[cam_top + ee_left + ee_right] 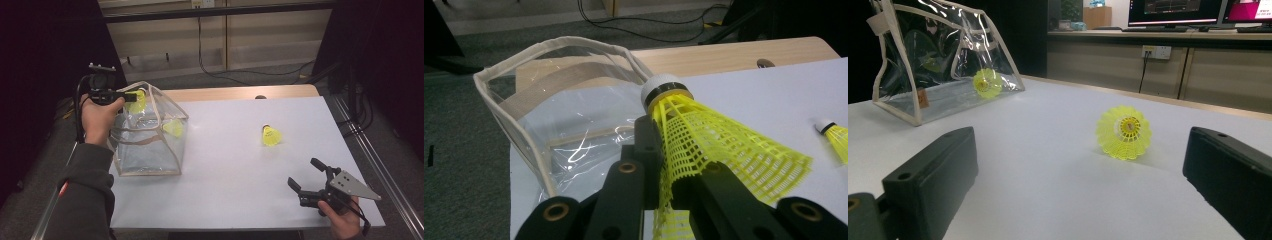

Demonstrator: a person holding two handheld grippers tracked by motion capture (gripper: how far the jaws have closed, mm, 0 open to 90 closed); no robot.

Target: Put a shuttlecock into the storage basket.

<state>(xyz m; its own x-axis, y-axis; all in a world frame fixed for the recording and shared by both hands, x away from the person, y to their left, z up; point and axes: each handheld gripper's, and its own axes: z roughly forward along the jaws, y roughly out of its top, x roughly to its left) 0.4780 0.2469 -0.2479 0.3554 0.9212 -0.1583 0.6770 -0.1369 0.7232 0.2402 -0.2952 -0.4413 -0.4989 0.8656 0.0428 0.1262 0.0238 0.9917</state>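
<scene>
Yellow shuttlecock (704, 145), clamped by its skirt in the left gripper (127, 96), is held over the clear bag's (150, 145) open mouth, cork outward. One shuttlecock (174, 128) is lodged inside; another (270, 136) lies on the white surface (225, 170), ahead of the right gripper (307, 175), jaws spread, empty.

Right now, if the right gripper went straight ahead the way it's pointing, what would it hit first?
Probably the loose yellow shuttlecock lying on the white table. It sits ahead between the open jaws of the right gripper, a little right of centre. Depth is unclear, so it might slip just past it.
</scene>
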